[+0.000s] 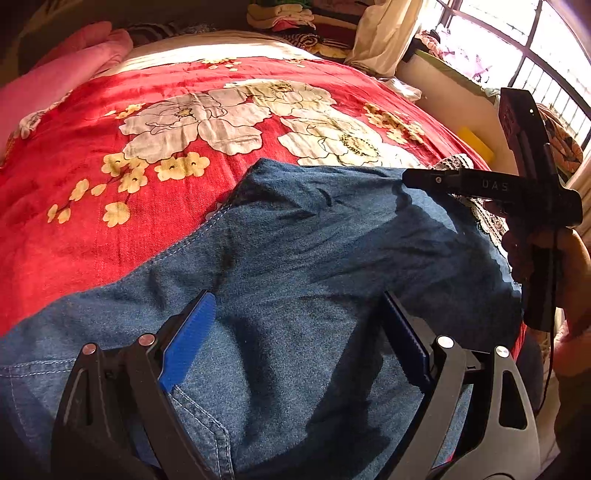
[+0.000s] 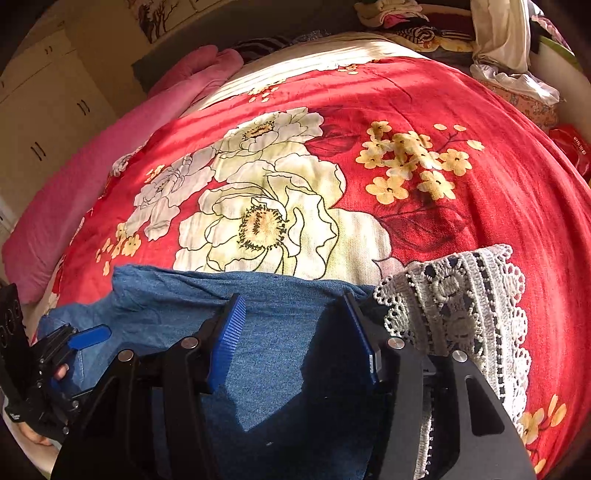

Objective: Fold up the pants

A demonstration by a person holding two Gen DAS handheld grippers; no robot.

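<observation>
Blue denim pants (image 1: 295, 240) lie spread across the near part of a red floral bedspread (image 1: 110, 240). A back pocket shows at the bottom of the left wrist view. My left gripper (image 1: 295, 332) hovers over the denim, its blue pads (image 1: 188, 339) wide apart with nothing pinched between them. In the right wrist view the pants (image 2: 177, 295) show a straight far edge. My right gripper (image 2: 297, 332) sits above that end of them. Its jaws stand about half apart, and flat cloth lies below them. A hand (image 1: 569, 266) holds the right tool at the far right.
A white lace cloth (image 2: 461, 314) lies on the bedspread (image 2: 443, 221), touching the pants' right end. A pink blanket (image 2: 110, 166) lines the left side. Piled clothes (image 1: 295, 22) and a window (image 1: 517, 37) are at the back right, and a wardrobe (image 2: 44, 110) stands at the left.
</observation>
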